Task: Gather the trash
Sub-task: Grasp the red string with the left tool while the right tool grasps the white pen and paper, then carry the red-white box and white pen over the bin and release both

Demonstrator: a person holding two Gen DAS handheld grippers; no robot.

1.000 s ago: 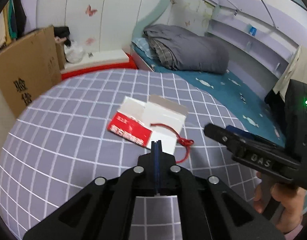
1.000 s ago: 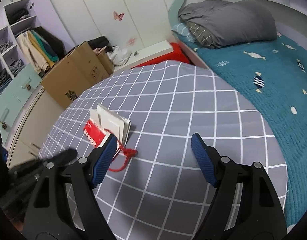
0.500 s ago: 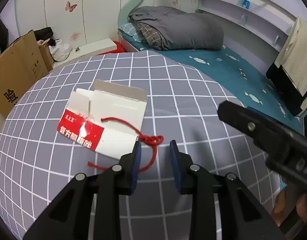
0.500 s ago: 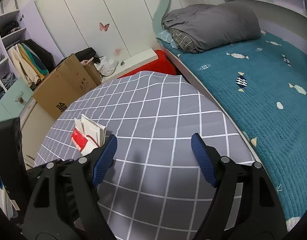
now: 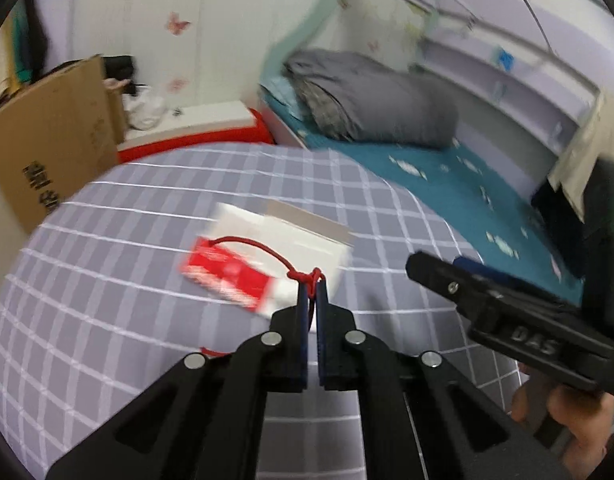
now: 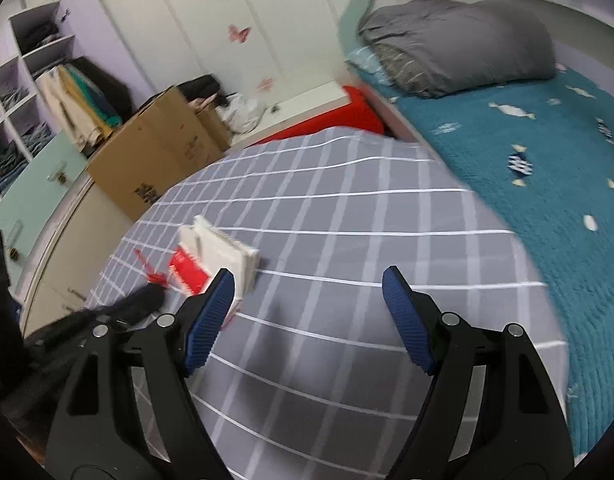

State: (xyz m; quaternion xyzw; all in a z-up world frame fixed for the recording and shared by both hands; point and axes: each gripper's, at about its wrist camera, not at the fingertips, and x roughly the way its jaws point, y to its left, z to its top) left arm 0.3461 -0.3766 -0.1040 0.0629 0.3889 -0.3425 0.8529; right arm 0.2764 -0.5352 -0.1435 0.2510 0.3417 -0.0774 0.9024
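Note:
An opened white and red cardboard box (image 5: 275,232) lies flat on the grey checked tablecloth (image 5: 127,280). A red string (image 5: 247,240) runs over the box to a knot. My left gripper (image 5: 311,292) is shut on that knot, right at its fingertips. In the right wrist view the box (image 6: 223,248) lies left of centre, with the red string (image 6: 147,268) and the blurred left gripper (image 6: 147,296) beside it. My right gripper (image 6: 309,280) hangs open over bare cloth to the right of the box, with nothing between its blue pads (image 6: 407,320).
A big brown carton (image 6: 155,152) stands past the table's far left edge. A teal bed (image 6: 507,140) with a grey duvet (image 6: 459,40) runs along the right. Open shelves with clothes (image 6: 27,80) line the left wall. A person's hand (image 5: 567,412) holds the right gripper.
The left gripper was shut over the box, then opened around the string's knot, and now its jaws have closed on the knot. The right gripper has stayed open.

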